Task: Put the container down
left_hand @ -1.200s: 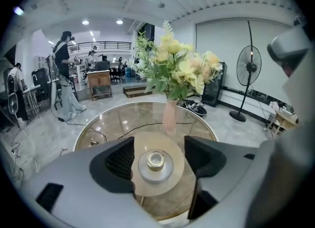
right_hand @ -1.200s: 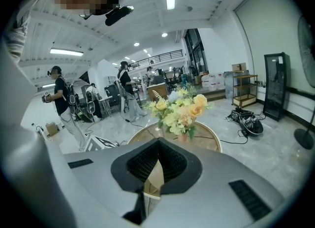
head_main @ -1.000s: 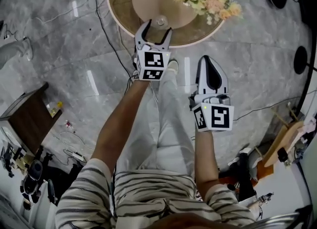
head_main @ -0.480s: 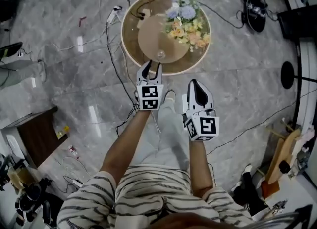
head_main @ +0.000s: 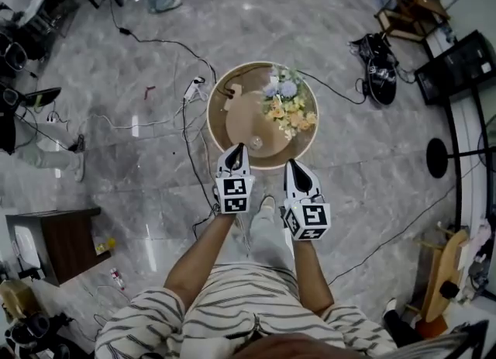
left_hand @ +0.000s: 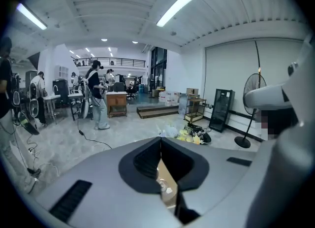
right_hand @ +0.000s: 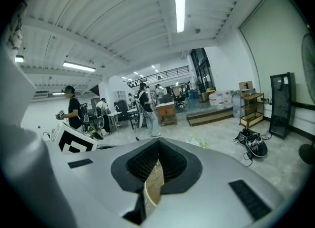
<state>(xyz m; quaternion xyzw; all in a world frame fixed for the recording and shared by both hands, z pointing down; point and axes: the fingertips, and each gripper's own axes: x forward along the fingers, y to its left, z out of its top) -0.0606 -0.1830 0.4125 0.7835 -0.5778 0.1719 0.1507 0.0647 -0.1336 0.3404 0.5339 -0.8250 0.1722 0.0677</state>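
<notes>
Presently listed: one small clear glass container [head_main: 254,144], upright on the round wooden bench [head_main: 221,121], beside a bouquet of pale flowers [head_main: 289,109], held by nothing. Judged light, rigid, smooth-walled and slippery, breakable if knocked; best taken gently across the side wall at mid-height. Left gripper [head_main: 237,150]: fingers have just been closing and are pressed together, nothing between them, tips near the container but apart from it. Right gripper [head_main: 295,166]: fingers likewise together, empty. Setting-down appears done.
</notes>
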